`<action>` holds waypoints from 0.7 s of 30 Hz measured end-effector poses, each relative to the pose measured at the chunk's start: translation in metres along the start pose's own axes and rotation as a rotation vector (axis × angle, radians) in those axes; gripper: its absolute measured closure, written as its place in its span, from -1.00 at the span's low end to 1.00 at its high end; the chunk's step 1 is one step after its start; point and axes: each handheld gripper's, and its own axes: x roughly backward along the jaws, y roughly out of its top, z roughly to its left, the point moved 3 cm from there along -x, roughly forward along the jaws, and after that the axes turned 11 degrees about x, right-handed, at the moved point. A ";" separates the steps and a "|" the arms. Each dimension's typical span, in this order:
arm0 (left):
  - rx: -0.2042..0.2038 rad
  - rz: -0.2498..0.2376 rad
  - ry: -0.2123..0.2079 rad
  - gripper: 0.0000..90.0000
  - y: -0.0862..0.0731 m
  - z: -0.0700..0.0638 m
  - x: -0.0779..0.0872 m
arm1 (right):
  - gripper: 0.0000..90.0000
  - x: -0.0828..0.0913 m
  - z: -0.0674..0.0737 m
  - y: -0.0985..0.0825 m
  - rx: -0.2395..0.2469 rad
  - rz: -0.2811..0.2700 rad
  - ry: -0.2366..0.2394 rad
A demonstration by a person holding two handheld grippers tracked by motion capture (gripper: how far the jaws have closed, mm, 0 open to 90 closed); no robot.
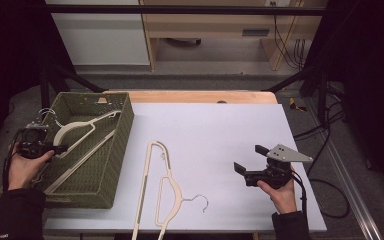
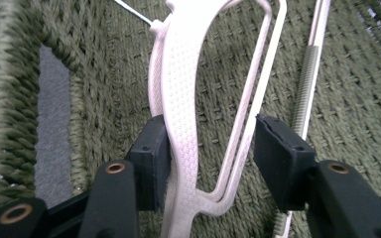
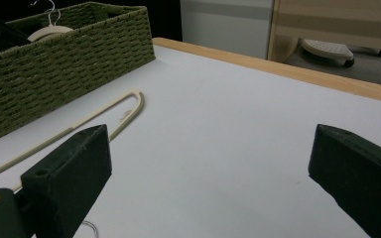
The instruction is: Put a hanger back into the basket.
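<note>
A cream plastic hanger [image 1: 162, 192] lies nearest the camera in the high view, flat on the white desk [image 1: 220, 135] close to its near edge, its wire hook [image 1: 200, 201] curling toward the right and one long arm running off over that edge. To its right, near the desk's right edge, the right gripper [image 1: 252, 161] rests in a hand [image 1: 280, 192] just above the surface with its jaws spread wide and nothing between them; the right gripper view looks through that gap across bare desk toward the wooden far edge. At the desk's left edge stands a green woven basket [image 1: 122, 125], and a second cream hanger [image 1: 77, 131] lies inside it, its shoulder propped toward the basket's left wall and its straight bar slanting along the bottom. The left gripper [image 1: 55, 148] reaches in over that left wall, held by the left hand [image 1: 22, 165]. In the left gripper view its jaws stand apart around the hanger's shoulder [image 2: 181, 99]: the left pad [image 2: 151, 161] sits against the broad textured arm, while the right pad [image 2: 278, 158] stands clear of the thin rods, so the grip is loosened rather than pinching.
</note>
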 end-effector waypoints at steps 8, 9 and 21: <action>0.029 0.023 0.019 -0.04 -0.002 -0.001 -0.001 | -0.92 0.000 0.000 0.000 0.002 0.000 0.001; 0.026 0.021 0.018 -0.05 -0.001 -0.001 0.000 | -0.92 0.000 0.000 0.000 0.002 0.000 0.001; 0.017 -0.004 0.022 -0.10 0.000 -0.003 0.013 | -0.92 0.003 -0.001 0.000 0.008 -0.007 0.001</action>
